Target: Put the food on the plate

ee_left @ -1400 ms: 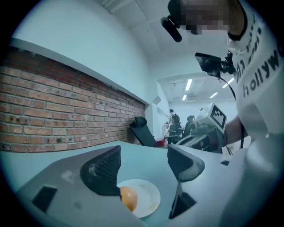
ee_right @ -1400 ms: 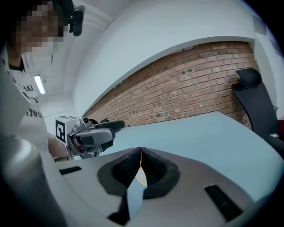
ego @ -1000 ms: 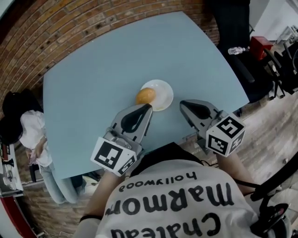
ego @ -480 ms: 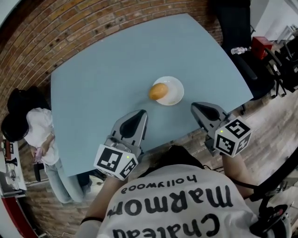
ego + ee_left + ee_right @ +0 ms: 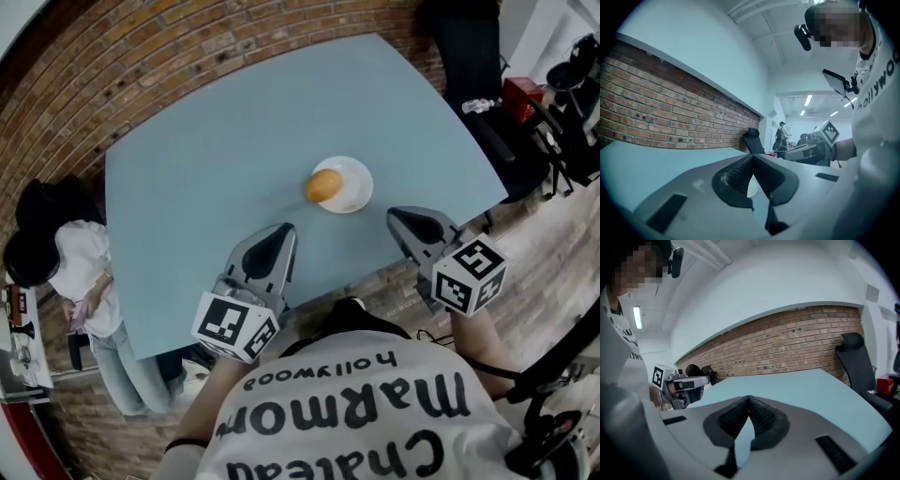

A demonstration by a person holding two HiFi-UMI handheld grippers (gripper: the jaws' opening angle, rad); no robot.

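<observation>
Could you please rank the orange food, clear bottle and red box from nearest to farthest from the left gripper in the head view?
1. orange food, on the table just ahead of the left gripper.
2. clear bottle, beyond the table's right edge.
3. red box, farther right still.

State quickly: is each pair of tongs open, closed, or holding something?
Left tongs: closed, holding nothing.
Right tongs: closed, holding nothing.

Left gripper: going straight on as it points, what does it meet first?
Probably the plate, on the side where the orange food sits; the left gripper aims its shut tongs that way. Depth is unclear.
</observation>
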